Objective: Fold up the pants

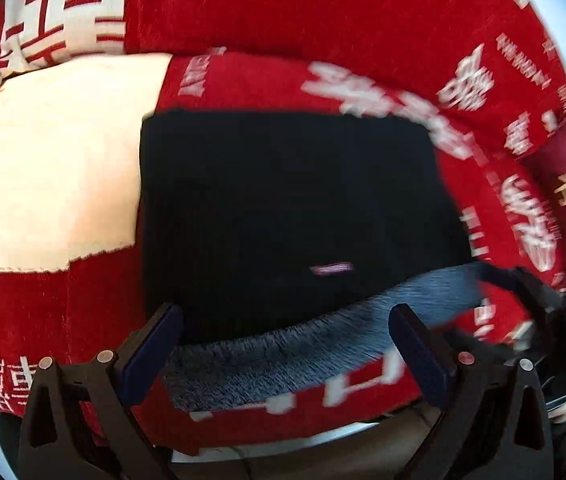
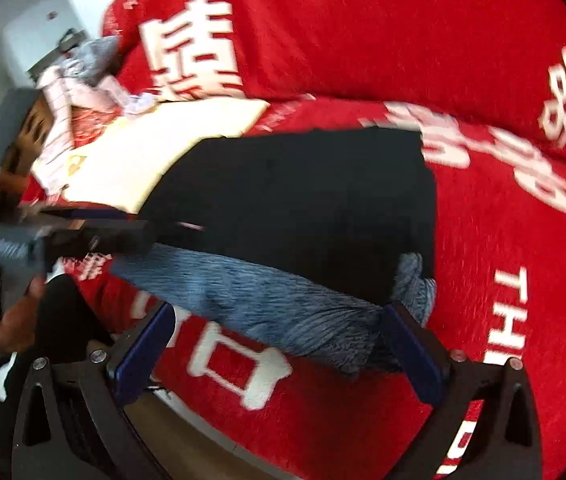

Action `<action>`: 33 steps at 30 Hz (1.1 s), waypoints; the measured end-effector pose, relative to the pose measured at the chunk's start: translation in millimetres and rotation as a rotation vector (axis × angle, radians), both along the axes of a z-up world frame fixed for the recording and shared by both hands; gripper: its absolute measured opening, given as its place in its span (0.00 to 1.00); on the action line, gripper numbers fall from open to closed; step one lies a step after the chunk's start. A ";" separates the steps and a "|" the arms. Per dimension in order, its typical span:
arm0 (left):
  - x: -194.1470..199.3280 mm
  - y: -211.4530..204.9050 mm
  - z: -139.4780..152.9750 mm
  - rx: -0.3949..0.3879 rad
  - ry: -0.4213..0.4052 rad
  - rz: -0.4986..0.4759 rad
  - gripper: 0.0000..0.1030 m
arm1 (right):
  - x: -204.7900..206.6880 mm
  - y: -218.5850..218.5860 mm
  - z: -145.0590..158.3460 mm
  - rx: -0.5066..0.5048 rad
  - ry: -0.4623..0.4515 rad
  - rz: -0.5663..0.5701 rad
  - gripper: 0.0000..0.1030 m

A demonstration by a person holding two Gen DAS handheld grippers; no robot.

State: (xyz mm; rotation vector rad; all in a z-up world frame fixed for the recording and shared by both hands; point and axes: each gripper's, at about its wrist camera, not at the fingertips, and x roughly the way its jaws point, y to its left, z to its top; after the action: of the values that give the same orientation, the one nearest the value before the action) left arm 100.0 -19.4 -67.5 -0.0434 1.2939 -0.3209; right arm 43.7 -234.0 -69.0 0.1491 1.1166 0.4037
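The black pants point(image 1: 283, 208) lie as a flat, roughly square shape on a red blanket with white lettering point(image 1: 275, 20). A grey fuzzy lining band point(image 1: 283, 356) shows along their near edge. My left gripper point(image 1: 287, 336) is open just above that band, holding nothing. In the right wrist view the pants point(image 2: 303, 208) and the grey band point(image 2: 267, 304) lie ahead. My right gripper point(image 2: 279, 336) is open over the band's right end, holding nothing. The left gripper point(image 2: 95, 236) shows at the band's left end there.
A cream patch of the blanket point(image 1: 51, 176) lies left of the pants. Pink and grey clothes point(image 2: 79, 76) are piled at the far left. The blanket's near edge point(image 1: 283, 428) drops off just below the grippers. A white wall point(image 2: 23, 12) stands behind.
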 end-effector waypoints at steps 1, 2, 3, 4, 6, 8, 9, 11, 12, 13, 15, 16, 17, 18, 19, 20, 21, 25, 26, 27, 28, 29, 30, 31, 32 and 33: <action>1.6 -3.4 -7.3 0.055 -0.006 -0.002 1.00 | 2.8 -2.4 -4.8 0.024 0.019 -0.005 1.00; 1.8 -5.9 -10.0 0.075 -0.007 -0.010 1.00 | 3.6 -3.6 -4.8 0.031 0.021 -0.009 1.00; 0.8 -7.2 -6.5 0.078 -0.018 -0.011 1.00 | 2.8 -3.2 -0.1 0.029 0.016 -0.014 1.00; 1.0 -7.6 -3.7 0.071 -0.019 -0.009 1.00 | 0.5 -2.6 8.4 0.028 -0.001 -0.019 1.00; 2.3 -5.8 -1.2 0.051 -0.014 0.000 1.00 | -8.4 -0.5 27.5 0.011 -0.070 -0.025 1.00; 3.9 -4.7 -4.6 0.060 -0.010 0.008 1.00 | -16.5 5.3 46.2 -0.001 -0.156 0.002 1.00; 3.1 1.5 -4.4 0.066 -0.012 0.010 1.00 | -17.8 9.1 50.8 0.002 -0.178 0.030 1.00; 0.4 -0.5 -6.2 0.077 -0.022 0.002 1.00 | -14.8 18.6 45.7 -0.023 -0.168 0.082 1.00; -2.1 -1.8 -5.8 0.082 -0.025 0.000 1.00 | -10.1 22.1 36.9 -0.069 -0.144 0.088 1.00; -2.8 -1.9 -6.3 0.085 -0.026 0.001 1.00 | -2.8 23.4 23.2 -0.138 -0.100 0.074 1.00; -3.3 -1.9 -7.3 0.087 -0.026 0.001 1.00 | 10.2 16.9 -0.2 -0.216 0.011 0.016 1.00; -5.1 -2.4 -7.1 0.092 -0.027 -0.001 1.00 | 12.0 12.5 1.3 -0.211 0.009 -0.019 1.00; -5.6 -2.7 -7.6 0.097 -0.028 -0.002 1.00 | 12.2 5.7 7.1 -0.168 -0.001 -0.051 1.00; -5.6 -3.2 -8.4 0.100 -0.028 -0.004 1.00 | 12.7 -0.3 14.9 -0.119 -0.015 -0.081 1.00; -5.6 -3.7 -9.4 0.101 -0.029 -0.003 1.00 | 13.9 -5.9 23.8 -0.095 -0.042 -0.123 1.00; -5.3 -4.5 -10.4 0.106 -0.029 -0.003 1.00 | 16.6 -9.1 29.6 -0.111 -0.062 -0.162 1.00; -5.9 -4.5 -10.6 0.110 -0.029 -0.003 1.00 | 21.4 -12.8 31.5 -0.166 -0.070 -0.207 1.00; -6.6 -5.2 -11.5 0.111 -0.026 -0.001 1.00 | 38.4 -16.5 1.9 -0.360 0.051 -0.248 1.00; -6.8 -5.5 -11.8 0.115 -0.025 -0.001 1.00 | 38.2 -17.9 0.9 -0.335 0.052 -0.252 1.00; -7.0 -5.6 -11.9 0.114 -0.026 -0.001 1.00 | 36.3 -21.1 2.6 -0.312 0.051 -0.266 1.00; -6.9 -5.5 -12.0 0.112 -0.027 0.000 1.00 | 33.2 -25.7 4.4 -0.303 0.049 -0.270 1.00; -6.8 -5.4 -11.9 0.111 -0.026 0.002 1.00 | 29.5 -28.4 8.1 -0.294 0.032 -0.281 1.00; -6.6 -5.6 -12.0 0.110 -0.025 0.003 1.00 | 25.6 -30.5 9.9 -0.287 0.017 -0.289 1.00; -6.5 -5.9 -12.0 0.111 -0.026 0.002 1.00 | 21.9 -32.4 10.9 -0.288 0.008 -0.296 1.00; -5.9 -5.2 -12.1 0.111 -0.027 0.000 1.00 | 15.5 -32.6 7.7 -0.321 0.016 -0.297 1.00; -6.0 -5.7 -12.5 0.115 -0.027 -0.003 1.00 | 15.1 -30.1 2.6 -0.349 0.026 -0.284 1.00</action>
State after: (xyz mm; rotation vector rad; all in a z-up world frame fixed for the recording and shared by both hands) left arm 94.0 -25.1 -80.0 0.0605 1.2836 -0.2487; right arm 58.8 -264.1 -66.4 0.0042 1.1553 -0.0484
